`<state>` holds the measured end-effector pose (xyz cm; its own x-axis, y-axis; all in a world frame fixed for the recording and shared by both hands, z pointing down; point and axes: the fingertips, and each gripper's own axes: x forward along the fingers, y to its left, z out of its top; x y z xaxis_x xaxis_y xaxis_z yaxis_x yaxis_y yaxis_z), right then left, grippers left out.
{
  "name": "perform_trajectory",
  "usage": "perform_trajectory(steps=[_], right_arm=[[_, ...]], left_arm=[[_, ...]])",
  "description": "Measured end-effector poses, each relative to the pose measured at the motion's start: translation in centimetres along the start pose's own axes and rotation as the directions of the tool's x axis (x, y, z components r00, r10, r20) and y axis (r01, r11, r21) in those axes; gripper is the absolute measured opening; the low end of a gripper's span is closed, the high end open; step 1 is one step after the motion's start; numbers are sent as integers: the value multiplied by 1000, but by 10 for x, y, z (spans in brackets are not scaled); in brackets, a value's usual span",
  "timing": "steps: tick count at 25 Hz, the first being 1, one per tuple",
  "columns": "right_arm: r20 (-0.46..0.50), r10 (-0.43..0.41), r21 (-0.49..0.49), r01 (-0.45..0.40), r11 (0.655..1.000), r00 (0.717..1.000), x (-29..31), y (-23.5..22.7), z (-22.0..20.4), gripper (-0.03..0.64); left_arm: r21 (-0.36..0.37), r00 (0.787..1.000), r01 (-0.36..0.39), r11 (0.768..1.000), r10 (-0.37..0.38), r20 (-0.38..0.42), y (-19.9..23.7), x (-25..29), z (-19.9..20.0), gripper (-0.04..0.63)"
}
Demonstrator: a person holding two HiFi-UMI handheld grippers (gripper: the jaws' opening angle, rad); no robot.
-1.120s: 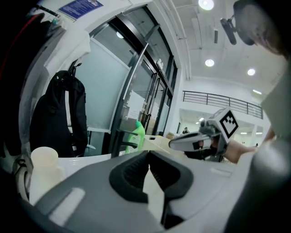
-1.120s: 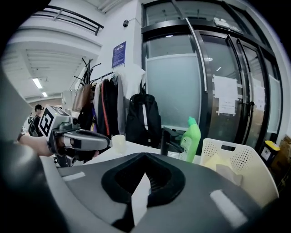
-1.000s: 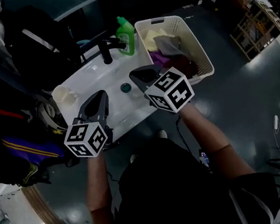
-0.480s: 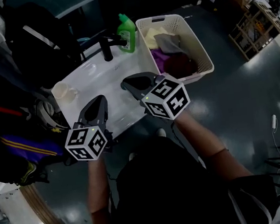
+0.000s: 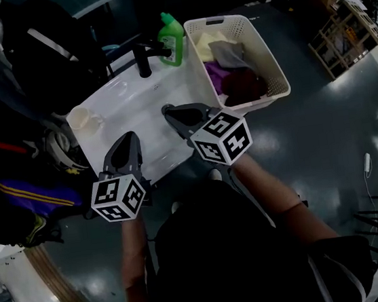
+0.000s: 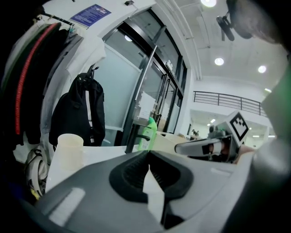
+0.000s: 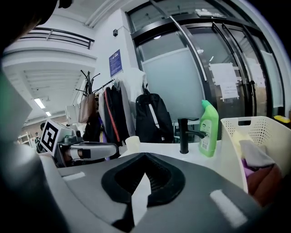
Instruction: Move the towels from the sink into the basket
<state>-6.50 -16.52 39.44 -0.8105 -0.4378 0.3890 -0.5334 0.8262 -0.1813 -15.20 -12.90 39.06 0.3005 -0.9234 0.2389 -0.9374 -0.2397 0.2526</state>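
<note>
The white sink (image 5: 139, 108) shows no towel on the part I can see. Its near side is covered by both grippers. The cream basket (image 5: 269, 68) stands right of the sink and holds a yellow towel (image 5: 206, 42), a grey one (image 5: 228, 54), a purple one (image 5: 215, 76) and a dark red one (image 5: 244, 87). My left gripper (image 5: 130, 136) hovers over the sink's front edge, jaws shut and empty (image 6: 148, 151). My right gripper (image 5: 168, 110) hangs over the sink's front right, also shut with nothing held (image 7: 145, 154). The basket (image 7: 236, 136) and its towels (image 7: 257, 159) show in the right gripper view.
A black faucet (image 5: 143, 58) and a green bottle (image 5: 171, 39) stand at the sink's back. A pale cup (image 5: 84, 119) sits on its left corner. Coats and a backpack (image 5: 9, 135) hang at the left. Wooden shelving (image 5: 345, 32) stands far right on the dark floor.
Both grippers have drawn back from the sink towards the person's body and sunk a little. The right gripper has rolled. The sink's drain is now hidden behind it.
</note>
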Motion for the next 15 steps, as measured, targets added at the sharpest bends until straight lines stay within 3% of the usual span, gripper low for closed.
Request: perform_trajectory(steps=[15], right_arm=[[-2,47,27,-47,999,999,4,3,-1,-3]], left_arm=[[-32,1000,-11,999,11,-7,1,5,-5,9]])
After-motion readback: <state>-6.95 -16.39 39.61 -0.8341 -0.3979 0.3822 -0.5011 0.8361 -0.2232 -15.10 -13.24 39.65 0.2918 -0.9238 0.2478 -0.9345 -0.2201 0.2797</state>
